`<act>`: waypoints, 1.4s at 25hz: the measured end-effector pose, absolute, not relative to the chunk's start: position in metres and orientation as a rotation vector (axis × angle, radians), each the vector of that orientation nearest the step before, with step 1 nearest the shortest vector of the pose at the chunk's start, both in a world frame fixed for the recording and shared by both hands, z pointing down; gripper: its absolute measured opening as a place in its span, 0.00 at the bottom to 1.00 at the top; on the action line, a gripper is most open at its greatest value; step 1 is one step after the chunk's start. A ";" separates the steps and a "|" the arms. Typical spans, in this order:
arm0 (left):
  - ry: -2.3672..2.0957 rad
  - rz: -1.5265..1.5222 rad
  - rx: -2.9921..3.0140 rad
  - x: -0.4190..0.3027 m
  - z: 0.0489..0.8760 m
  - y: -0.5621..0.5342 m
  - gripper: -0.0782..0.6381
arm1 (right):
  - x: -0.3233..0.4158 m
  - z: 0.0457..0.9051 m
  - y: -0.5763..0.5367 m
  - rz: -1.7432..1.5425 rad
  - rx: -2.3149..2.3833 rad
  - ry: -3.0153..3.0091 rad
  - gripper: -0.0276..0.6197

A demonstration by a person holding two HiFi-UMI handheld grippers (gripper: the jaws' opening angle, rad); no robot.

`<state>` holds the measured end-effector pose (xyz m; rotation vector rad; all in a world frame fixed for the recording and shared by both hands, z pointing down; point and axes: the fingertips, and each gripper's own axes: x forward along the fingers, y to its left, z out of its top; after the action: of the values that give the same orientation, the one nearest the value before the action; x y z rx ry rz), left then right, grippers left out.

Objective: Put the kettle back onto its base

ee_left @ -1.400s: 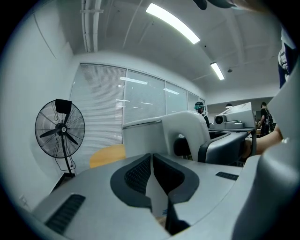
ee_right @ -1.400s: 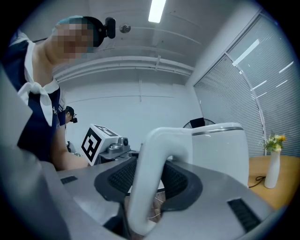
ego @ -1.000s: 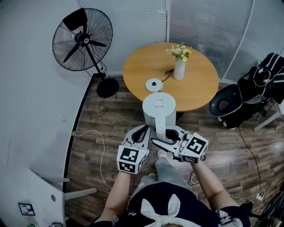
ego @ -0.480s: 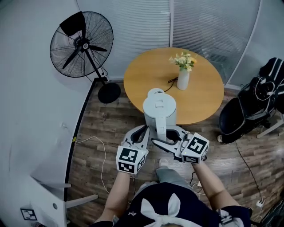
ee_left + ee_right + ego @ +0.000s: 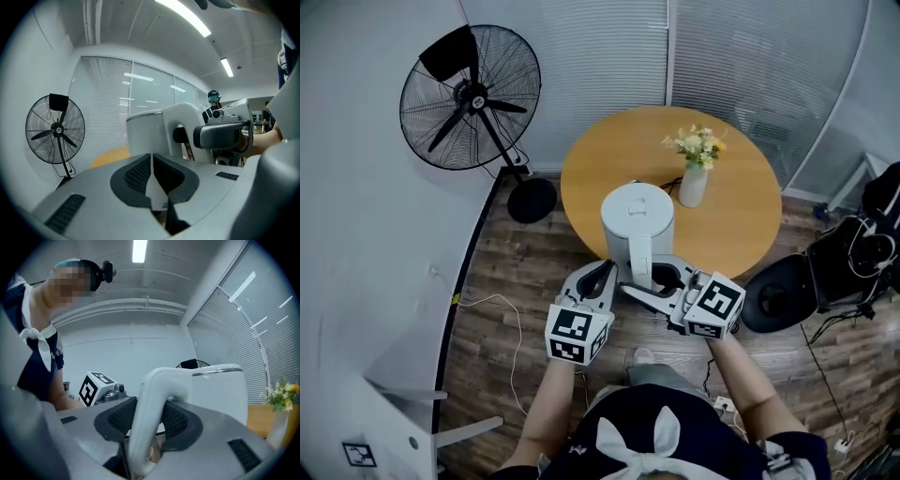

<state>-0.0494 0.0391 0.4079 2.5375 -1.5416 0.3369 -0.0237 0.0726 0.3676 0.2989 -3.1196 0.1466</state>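
Note:
The white kettle (image 5: 637, 223) hangs over the near edge of the round wooden table (image 5: 741, 230), upright. My right gripper (image 5: 649, 281) is shut on its handle (image 5: 150, 404), with a dark pad on each side of the white loop. My left gripper (image 5: 605, 275) sits just left of the handle, shut, with nothing between its pads (image 5: 136, 174). In the left gripper view the kettle (image 5: 145, 133) stands right ahead. The kettle's base is hidden; the kettle body covers the spot on the table where it lay.
A white vase of flowers (image 5: 694, 178) stands on the table just right of the kettle, with a black cable (image 5: 670, 185) beside it. A standing fan (image 5: 473, 94) is at the left. A dark bag (image 5: 787, 292) and a white floor cable (image 5: 511, 319) lie nearby.
Both grippers and the kettle have moved forward to the table. The round base, in plain view a second ago, is now covered by the kettle.

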 end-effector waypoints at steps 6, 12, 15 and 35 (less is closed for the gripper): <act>-1.571 0.342 2.519 -0.043 0.414 0.005 0.16 | -0.019 0.363 0.036 0.122 0.257 -3.136 0.31; -1.602 0.336 2.499 -0.039 0.414 -0.024 0.16 | -0.012 0.356 0.003 0.095 0.230 -3.149 0.31; -1.610 0.318 2.485 -0.040 0.415 -0.033 0.16 | -0.012 0.353 -0.011 0.076 0.223 -3.148 0.31; -1.578 0.371 2.453 -0.084 0.425 -0.161 0.16 | -0.053 0.345 -0.153 0.097 0.266 -3.162 0.31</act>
<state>-0.0838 -0.1611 0.4247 2.4529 -1.5784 0.3714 -0.0526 -0.1535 0.3448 0.2665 -3.1619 0.0975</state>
